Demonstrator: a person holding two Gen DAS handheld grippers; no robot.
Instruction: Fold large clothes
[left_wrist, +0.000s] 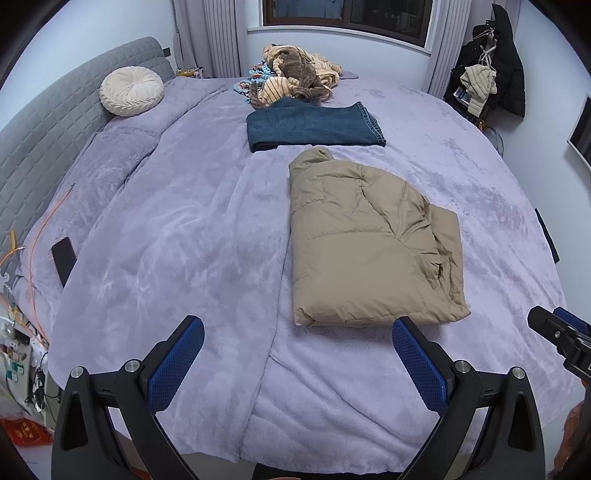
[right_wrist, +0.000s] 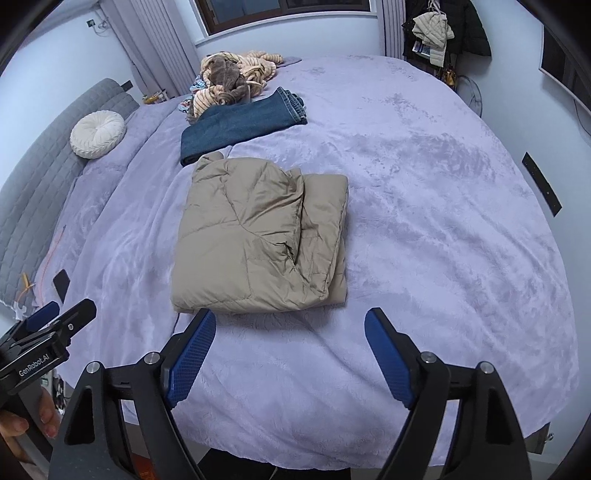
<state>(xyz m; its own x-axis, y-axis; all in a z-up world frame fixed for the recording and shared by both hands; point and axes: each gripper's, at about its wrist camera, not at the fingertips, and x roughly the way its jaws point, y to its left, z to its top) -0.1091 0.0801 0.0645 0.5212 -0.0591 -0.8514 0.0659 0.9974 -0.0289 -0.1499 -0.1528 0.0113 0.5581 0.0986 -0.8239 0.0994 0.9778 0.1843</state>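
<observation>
Bedroom with window, grey curtains, coats hung by the wall. Lilac blanket across the bed, grey headboard left. Folded tan jacket mid-bed, jeans beyond, clothes heap, round cushion, phone. Left gripper and right gripper spread wide, empty, above blanket.

Your left wrist view looks steeply down along its fingers over the near edge of the bed, facing the window; your right wrist view stands just beside it, aimed the same way, slightly further right; both sit raised above the cover; both share the folded tan jacket, folded jeans and round cushion; each catches the other gripper at its frame edge.
</observation>
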